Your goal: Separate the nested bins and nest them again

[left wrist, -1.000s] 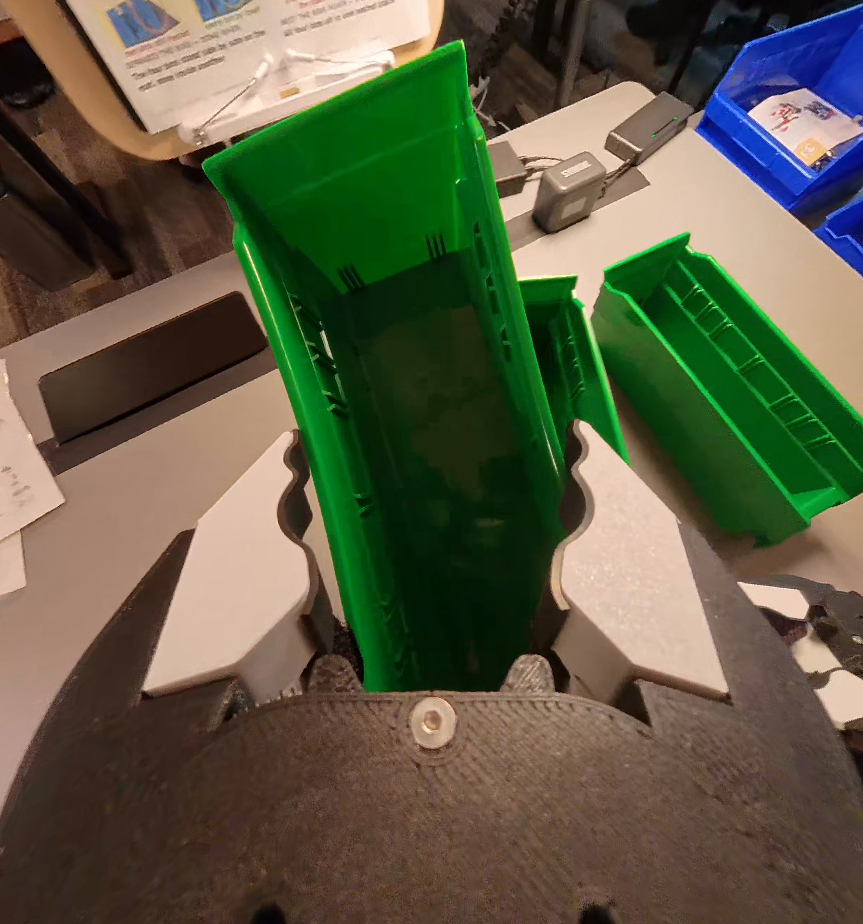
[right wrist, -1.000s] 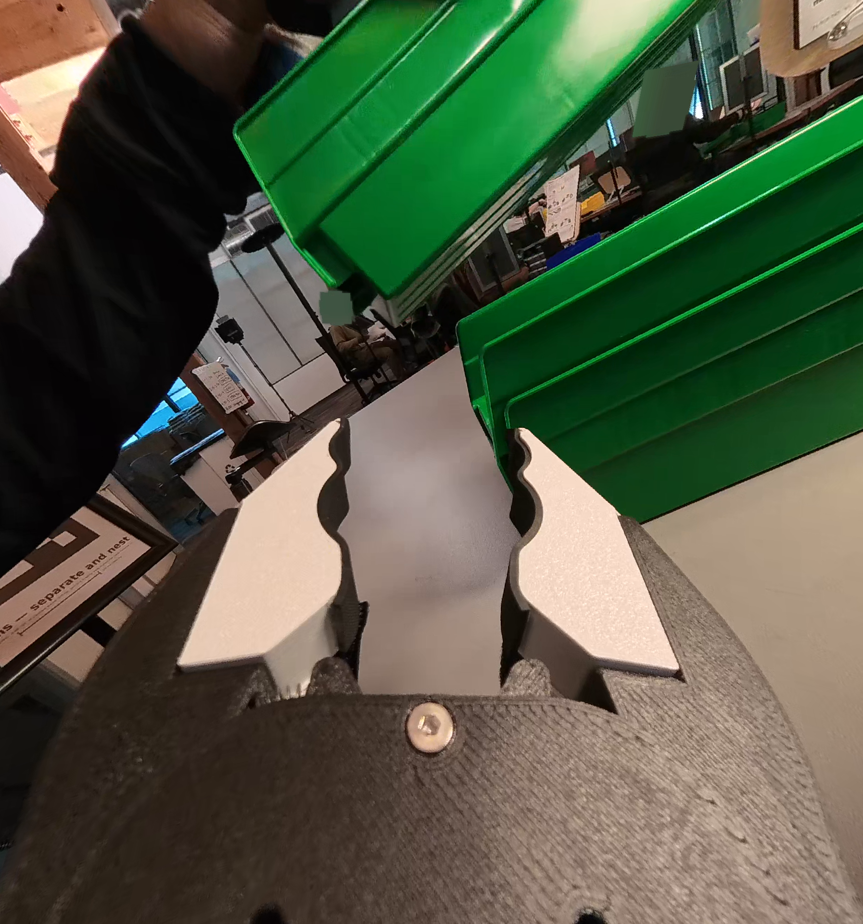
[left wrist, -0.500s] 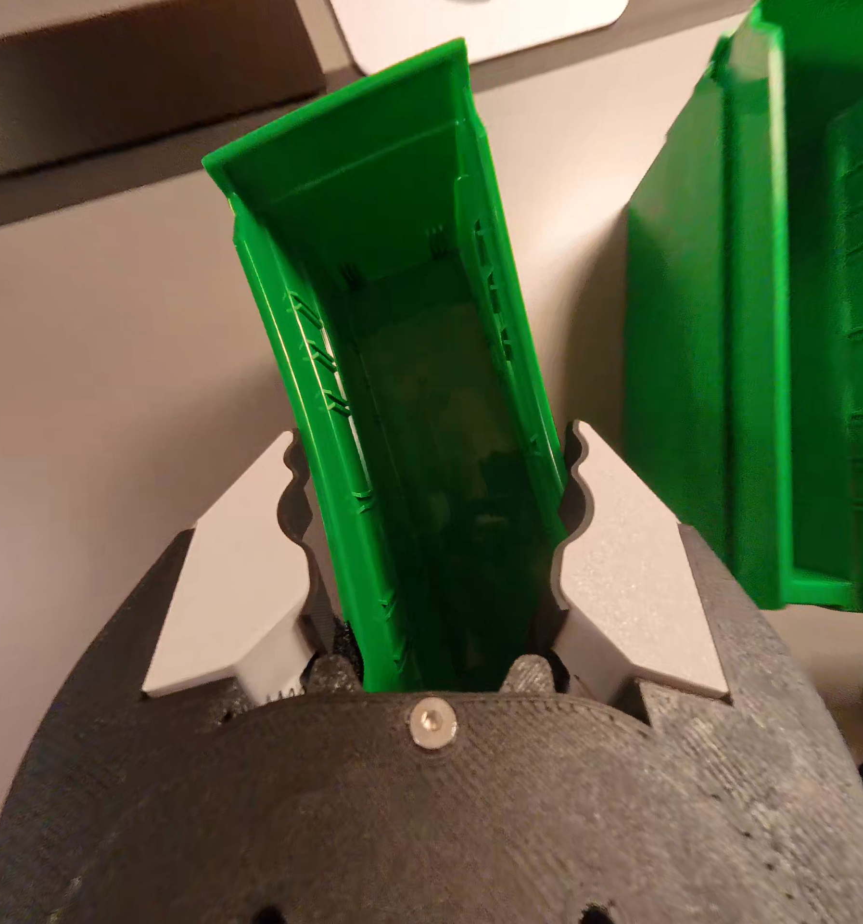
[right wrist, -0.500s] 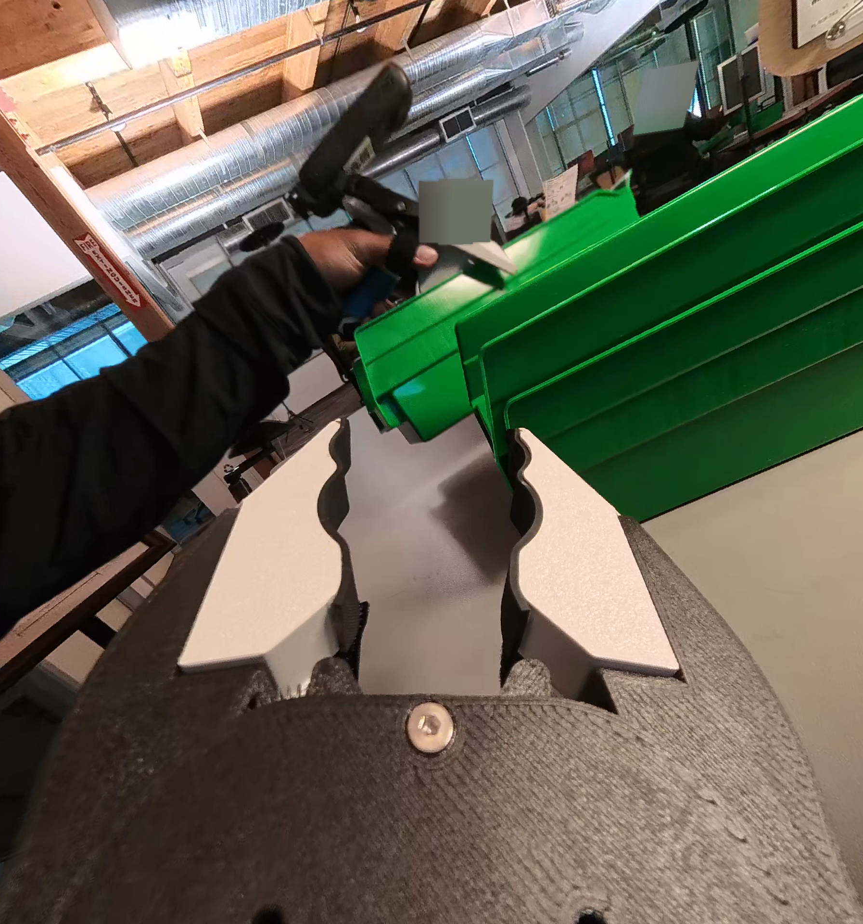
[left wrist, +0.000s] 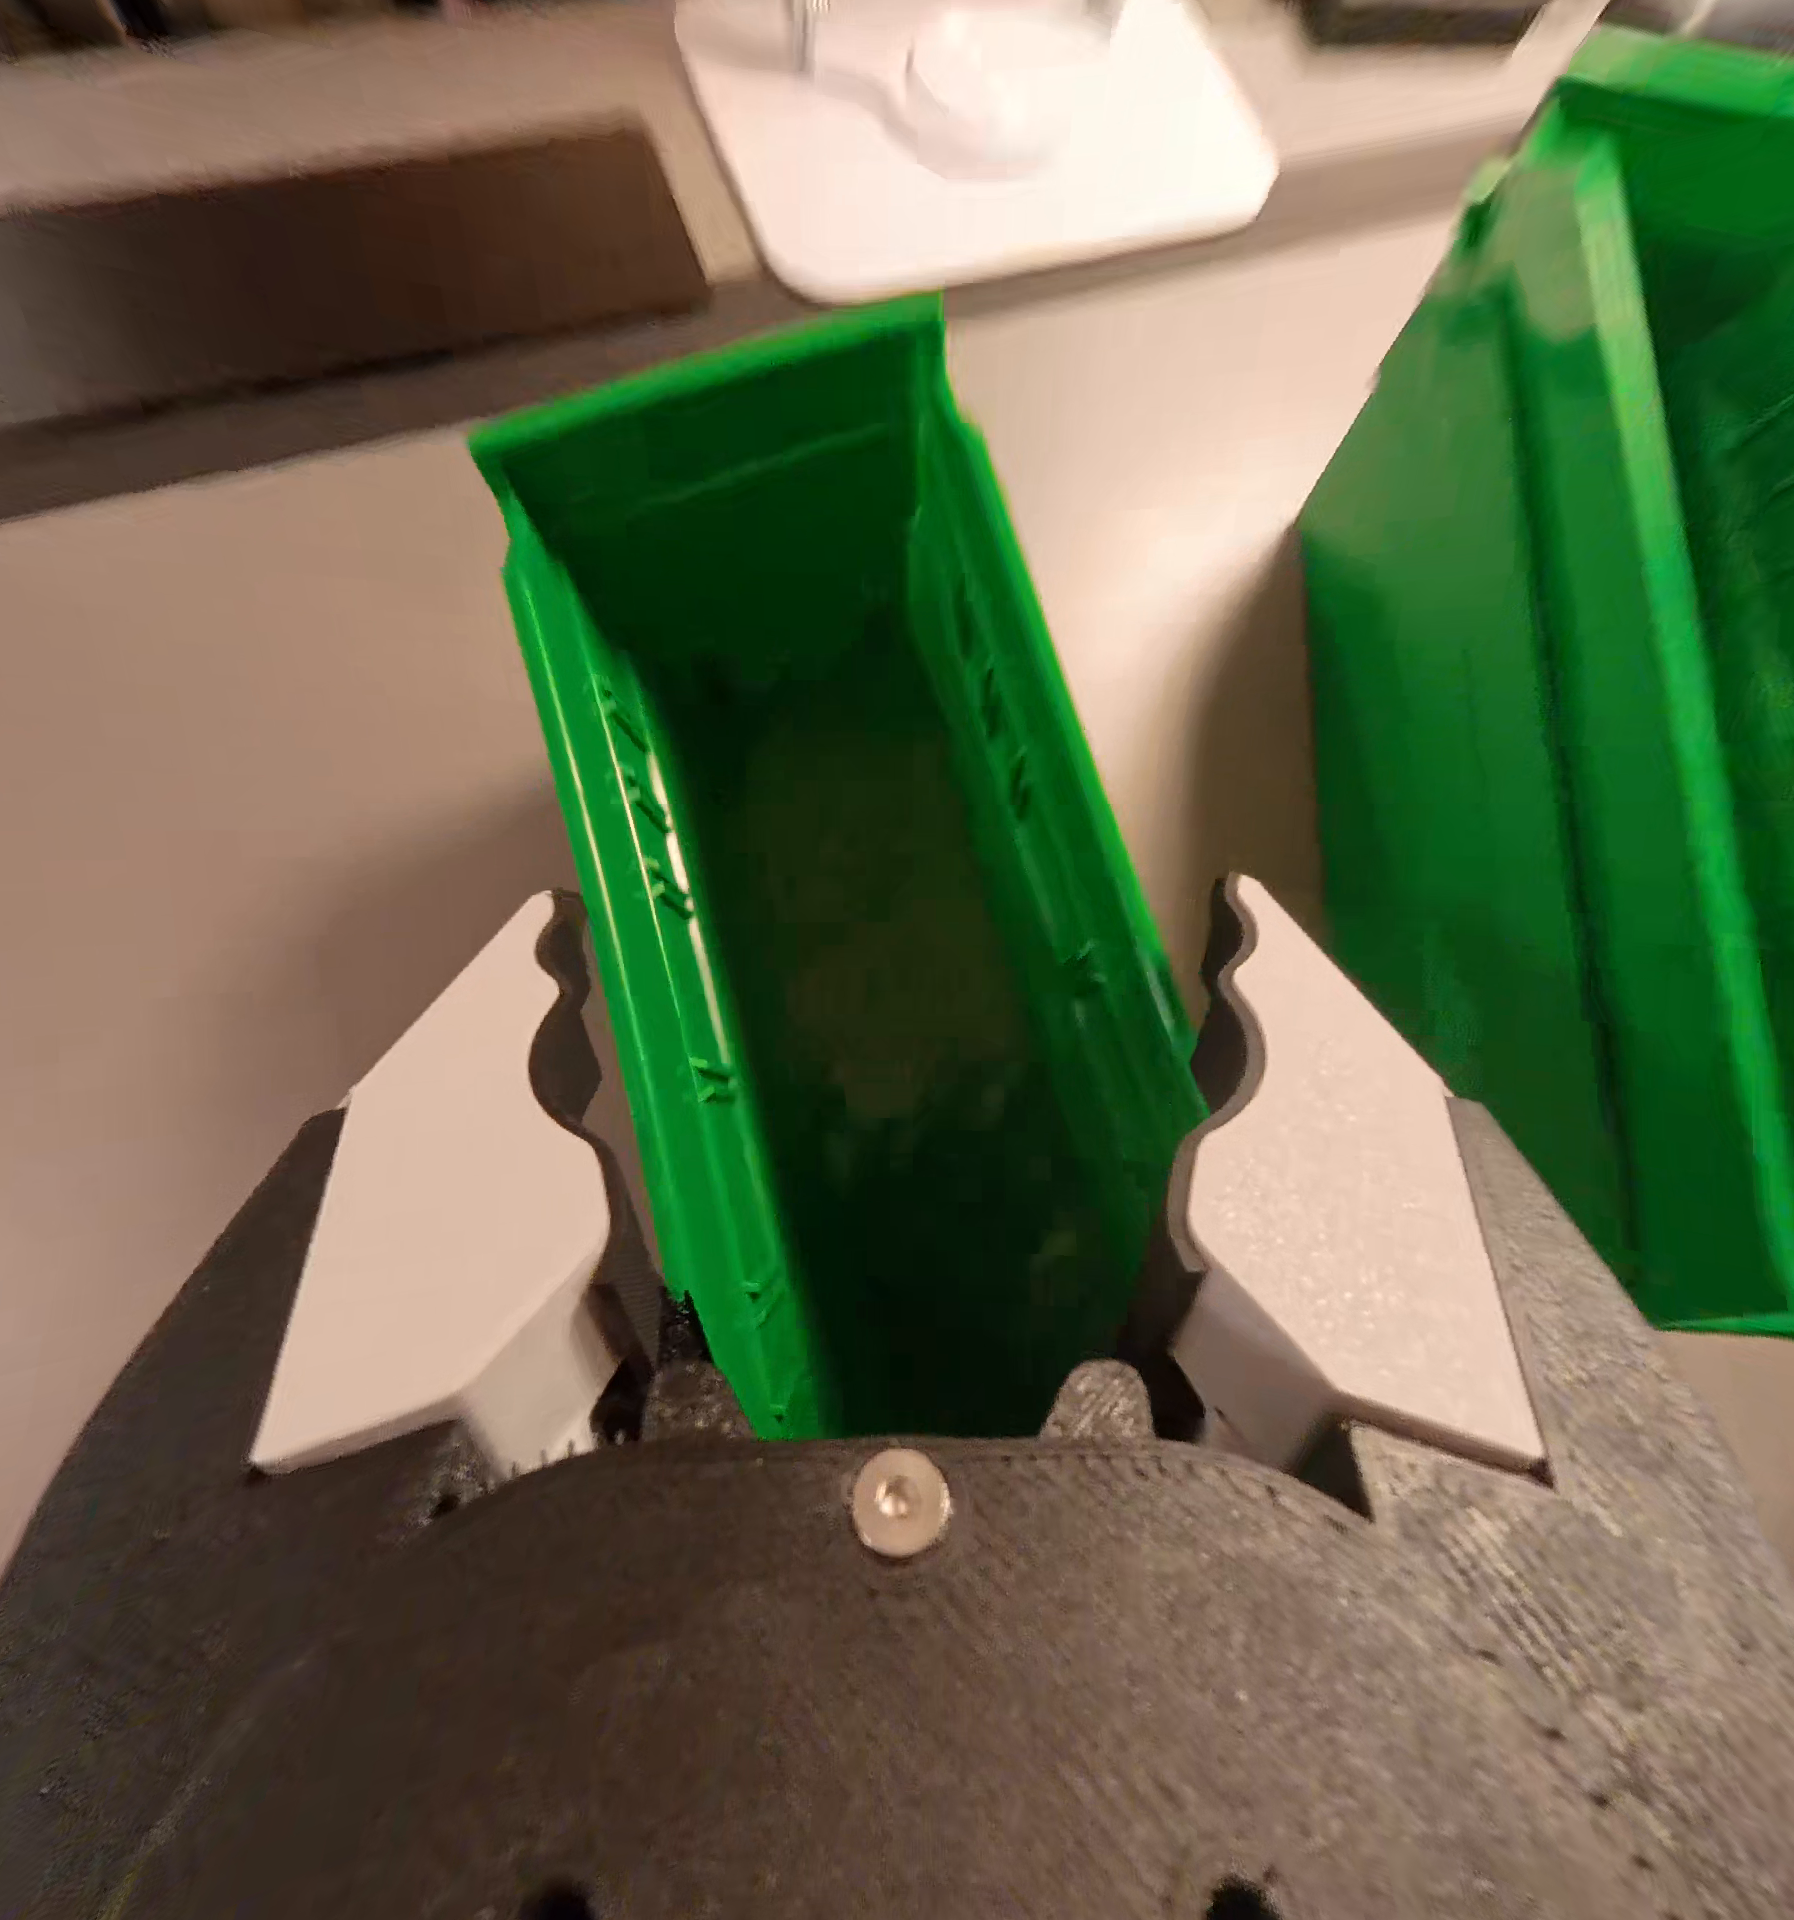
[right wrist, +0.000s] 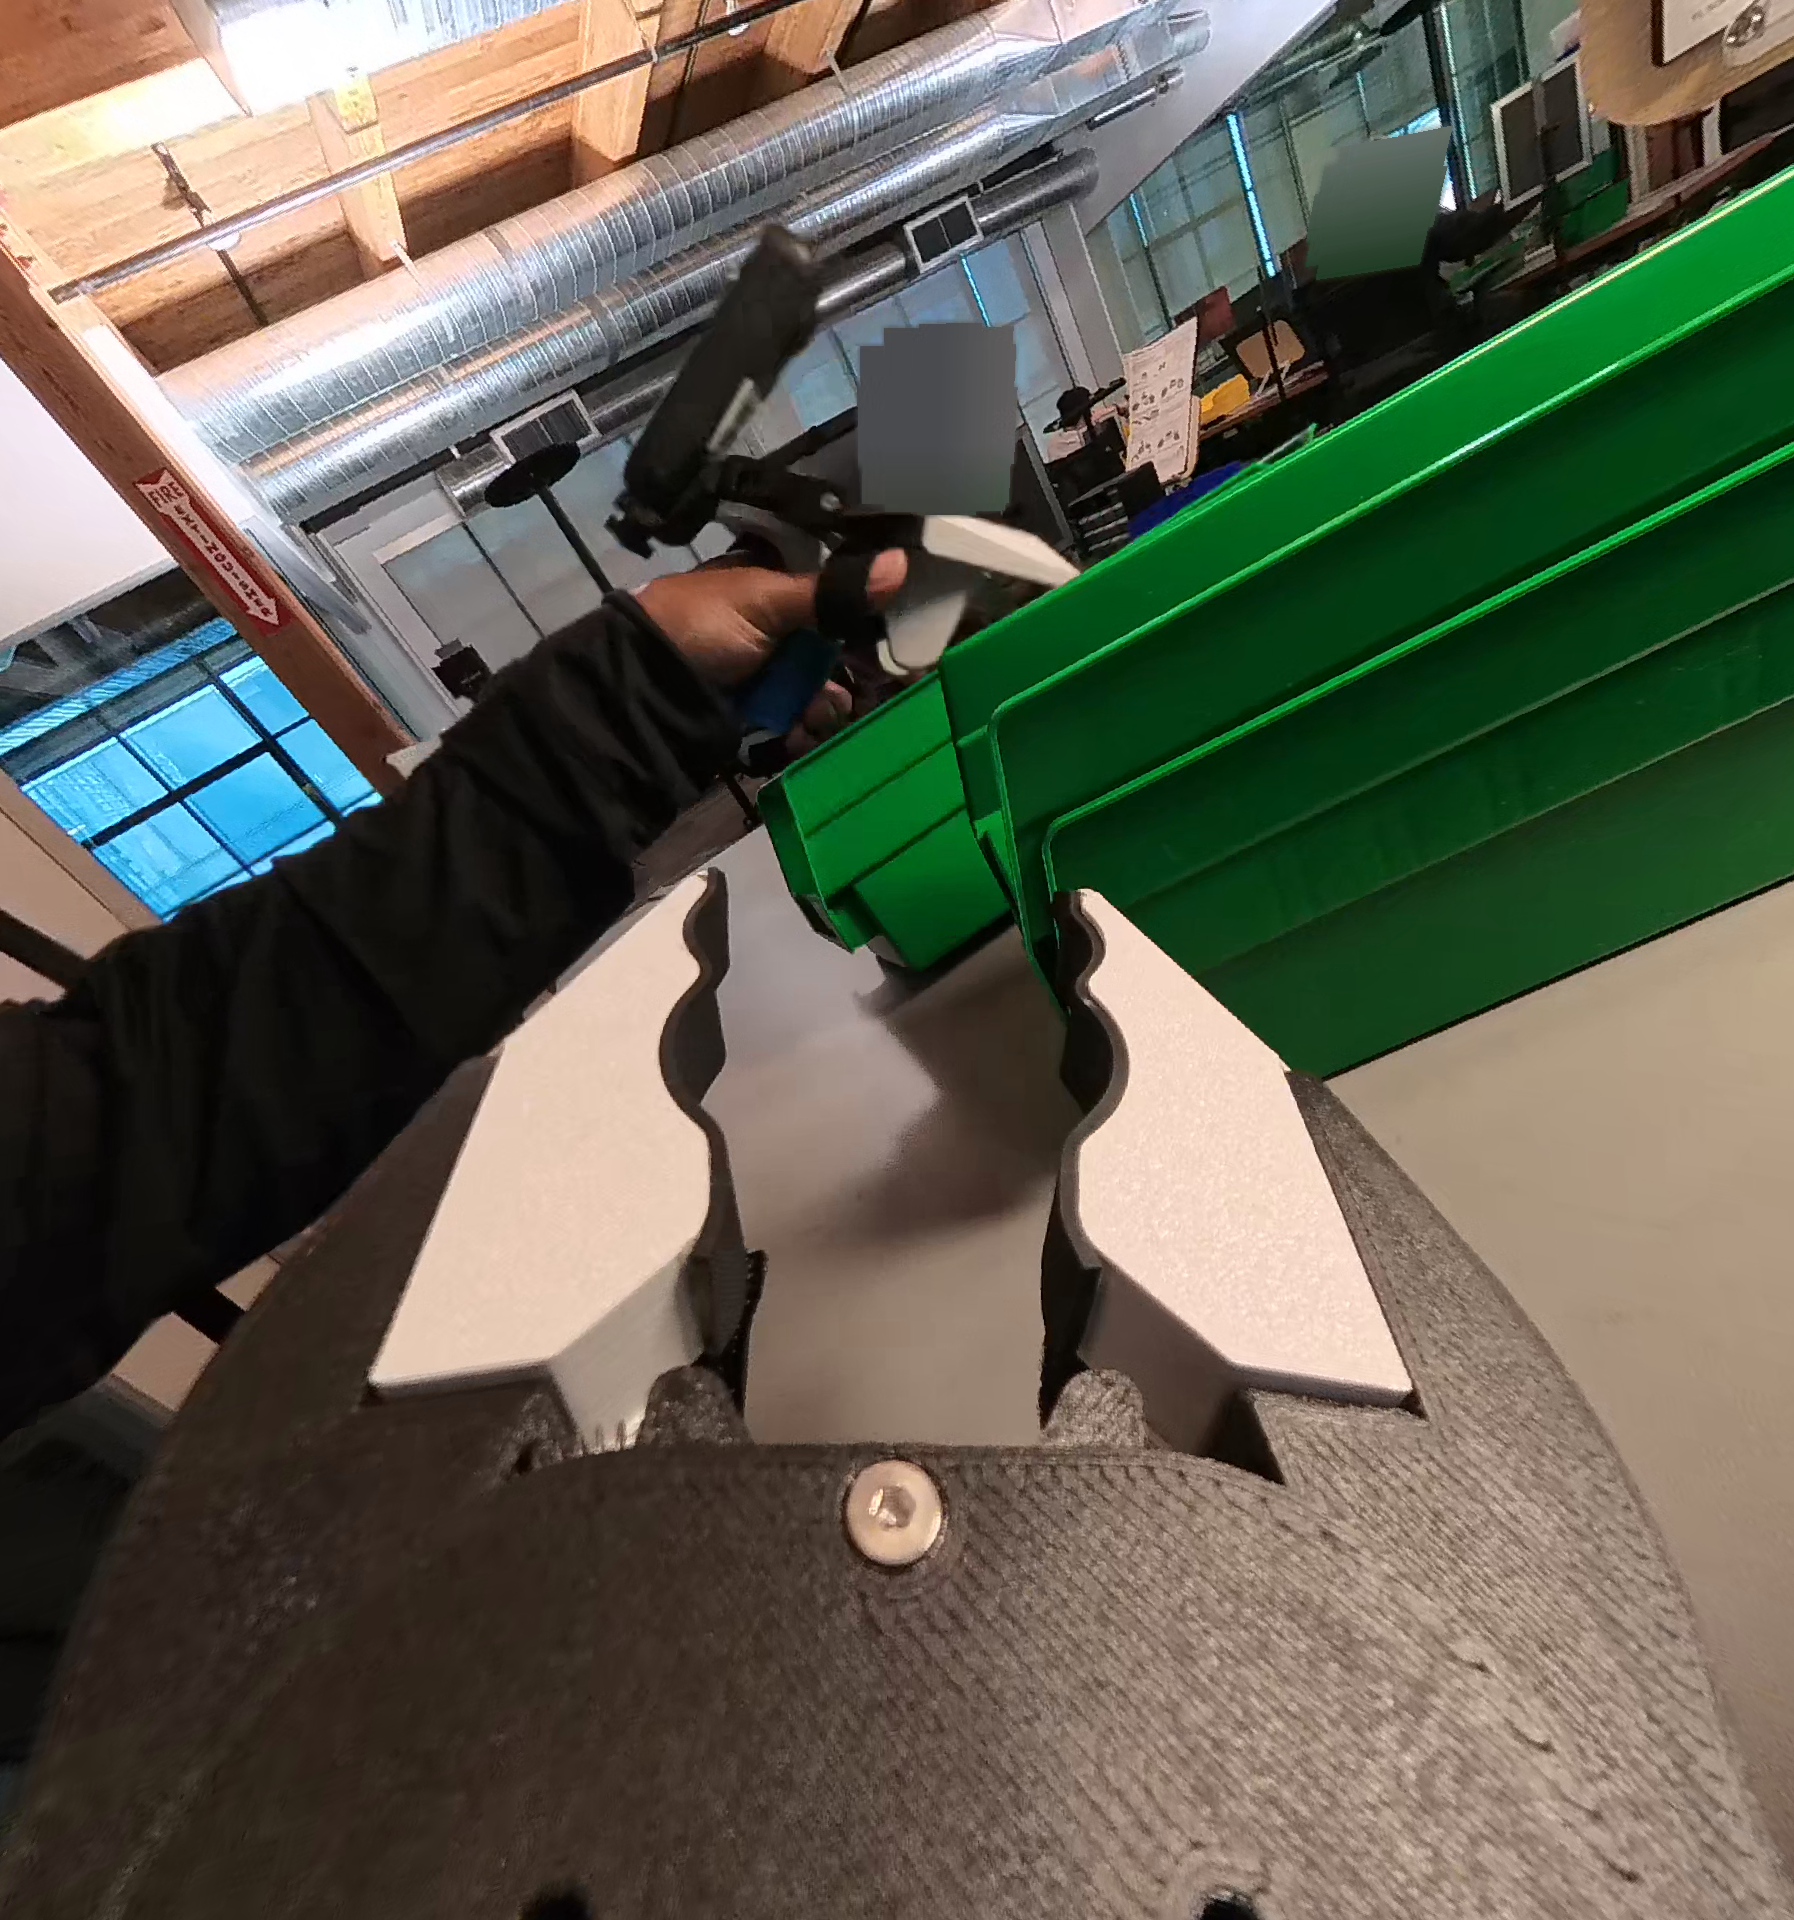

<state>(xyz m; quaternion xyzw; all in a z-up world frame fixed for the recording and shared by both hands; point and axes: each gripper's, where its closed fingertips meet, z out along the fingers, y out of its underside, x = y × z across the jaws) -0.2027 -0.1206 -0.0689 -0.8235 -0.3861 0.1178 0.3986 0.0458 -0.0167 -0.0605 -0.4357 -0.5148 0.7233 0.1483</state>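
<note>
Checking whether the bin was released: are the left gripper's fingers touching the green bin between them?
Apart. The left wrist view shows gaps between both fingers and the green bin.

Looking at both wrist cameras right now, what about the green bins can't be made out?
- Left wrist view: near end of the green bin between the left gripper's fingers is hidden behind the black gripper body.
- Left wrist view: neighbouring bin is motion-blurred and cut off by the right edge.
- Right wrist view: the bins' interiors are hidden; only outer walls show.
</note>
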